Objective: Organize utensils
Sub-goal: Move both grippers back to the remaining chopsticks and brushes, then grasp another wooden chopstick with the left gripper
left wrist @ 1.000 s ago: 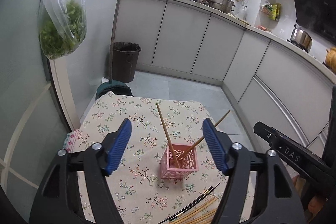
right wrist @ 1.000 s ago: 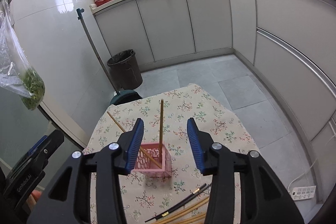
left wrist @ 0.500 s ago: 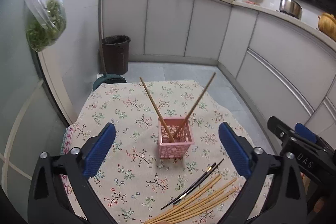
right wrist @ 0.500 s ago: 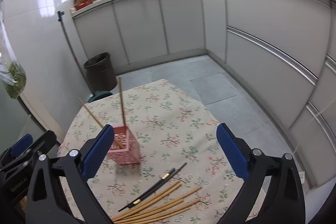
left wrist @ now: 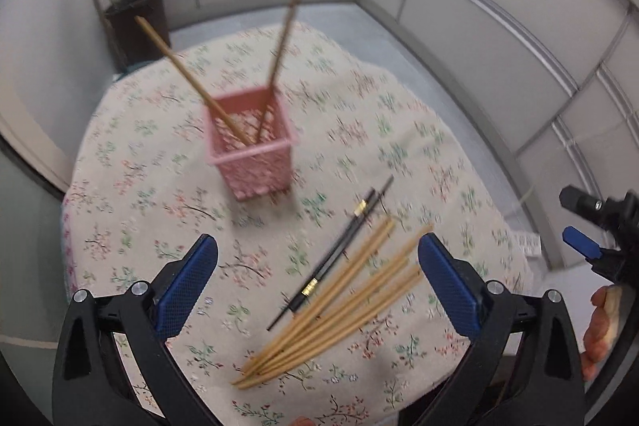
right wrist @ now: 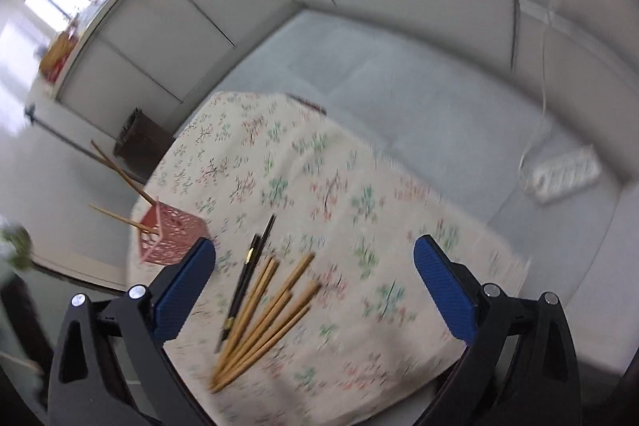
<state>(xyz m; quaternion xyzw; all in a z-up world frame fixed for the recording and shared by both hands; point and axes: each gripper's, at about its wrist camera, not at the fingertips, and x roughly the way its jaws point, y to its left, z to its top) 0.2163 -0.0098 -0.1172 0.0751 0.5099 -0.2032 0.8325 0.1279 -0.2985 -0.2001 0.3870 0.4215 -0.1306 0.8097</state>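
A pink lattice holder [left wrist: 255, 150] stands on the floral-cloth table [left wrist: 419, 146] with two wooden chopsticks [left wrist: 187, 74] leaning out of it. Several loose wooden chopsticks [left wrist: 343, 298] and a black pair [left wrist: 339, 250] lie on the cloth in front of it. My left gripper [left wrist: 317, 280] is open and empty, held above the loose sticks. My right gripper [right wrist: 315, 288] is open and empty over the same wooden chopsticks [right wrist: 267, 310]; the black pair [right wrist: 249, 266] and holder [right wrist: 169, 230] lie to its left. The right gripper also shows at the far right of the left wrist view [left wrist: 591, 226].
A dark bin [left wrist: 139, 18] stands on the floor behind the table, by white kitchen cabinets [left wrist: 479, 10]. A white power strip [right wrist: 567, 170] with a cable lies on the grey floor to the right. The table edge is close at the front.
Both grippers have tilted down and pulled back from the holder, now open wide over the loose chopsticks. The right view swung to the right; both views are motion-blurred.
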